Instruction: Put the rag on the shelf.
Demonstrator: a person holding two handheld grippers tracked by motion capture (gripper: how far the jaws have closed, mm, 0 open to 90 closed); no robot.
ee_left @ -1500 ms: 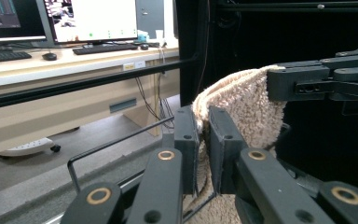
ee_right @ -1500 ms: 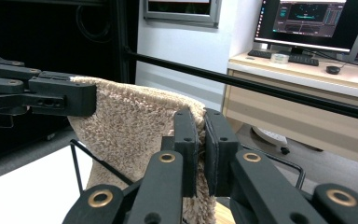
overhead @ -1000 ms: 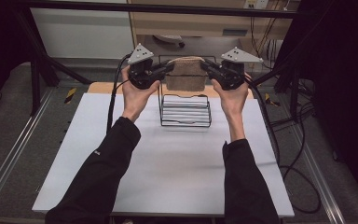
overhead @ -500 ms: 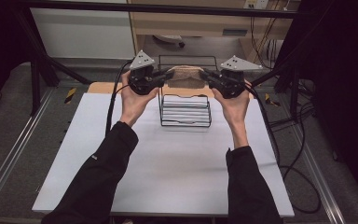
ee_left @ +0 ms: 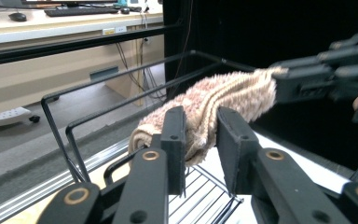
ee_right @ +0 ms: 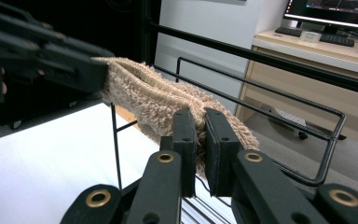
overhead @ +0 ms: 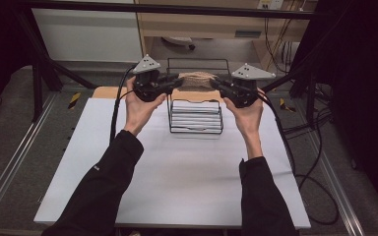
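So we've got a folded beige towel (overhead: 195, 80) stretched out in the air between the 2 grippers, right above the black wire rack (overhead: 196, 117) at the far end of the white table (overhead: 177, 177). It isn't resting on the rack, it's hanging just over the top rails.

The left gripper (overhead: 173, 83) has 1 end of the towel between its jaws. In the left gripper view its jaws have just been opening: the towel (ee_left: 214, 105) lies against the left pad, but there's a visible gap to the right one, so we'd call that grip loosened, not clamped.

The right gripper (overhead: 217, 84) is a different story. In the right gripper view the 2 pads (ee_right: 185, 140) sit tight together with the fluffy towel (ee_right: 154, 95) pinched between them, so it's squeezed firmly on that end.

From the high view both hands are up at about the same height, facing each other across the rack, sleeves coming in from the bottom. Cables trail off each gripper down the sides of the table.
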